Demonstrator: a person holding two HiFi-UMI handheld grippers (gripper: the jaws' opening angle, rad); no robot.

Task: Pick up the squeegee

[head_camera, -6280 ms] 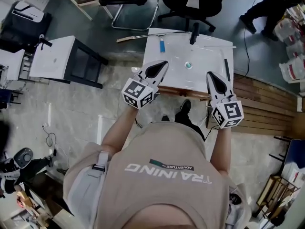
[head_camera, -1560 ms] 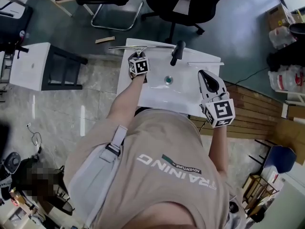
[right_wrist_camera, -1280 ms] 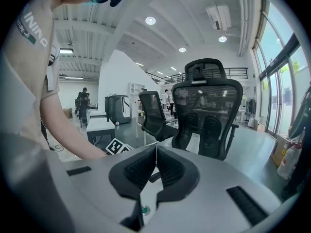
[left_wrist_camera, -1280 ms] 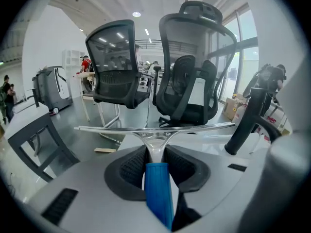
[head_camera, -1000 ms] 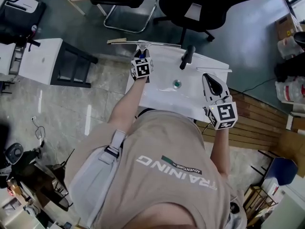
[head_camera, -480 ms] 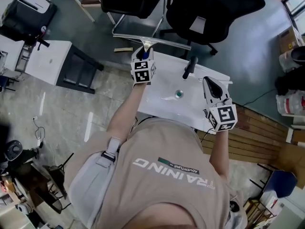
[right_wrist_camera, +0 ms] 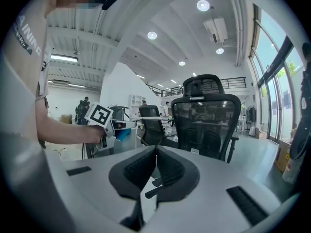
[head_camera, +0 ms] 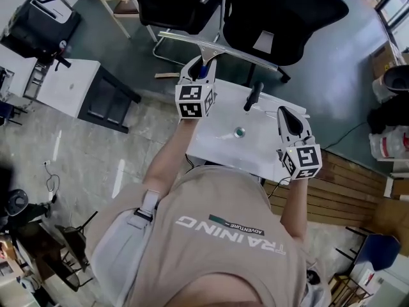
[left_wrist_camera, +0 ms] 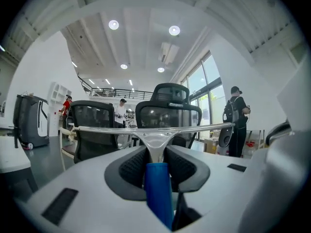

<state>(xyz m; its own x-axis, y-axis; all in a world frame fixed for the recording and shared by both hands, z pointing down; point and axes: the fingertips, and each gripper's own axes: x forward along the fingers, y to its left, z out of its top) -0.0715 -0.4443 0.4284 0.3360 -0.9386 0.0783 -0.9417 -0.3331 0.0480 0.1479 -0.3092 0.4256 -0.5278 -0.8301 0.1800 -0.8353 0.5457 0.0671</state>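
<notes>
The squeegee (head_camera: 217, 45) has a long metal blade and a blue handle (left_wrist_camera: 159, 193). My left gripper (head_camera: 203, 66) is shut on that handle and holds it in the air beyond the far edge of the white washbasin (head_camera: 223, 147). In the left gripper view the blade (left_wrist_camera: 155, 128) runs level across the jaws, in front of two office chairs. My right gripper (head_camera: 285, 115) hovers over the basin's right side, shut with nothing in it. The right gripper view shows its pads (right_wrist_camera: 146, 166) meeting, and the left gripper (right_wrist_camera: 104, 123) with the squeegee (right_wrist_camera: 146, 118) off to the left.
The basin has a drain (head_camera: 239, 132) and a black faucet (head_camera: 254, 96). Two black office chairs (head_camera: 281, 18) stand just beyond it. A white side table (head_camera: 57, 88) is at the left, wooden boards (head_camera: 345, 184) at the right. People stand in the distance (left_wrist_camera: 236, 120).
My left gripper has risen from the basin's far edge, carrying the squeegee up and away from the surface. The right gripper has lifted a little.
</notes>
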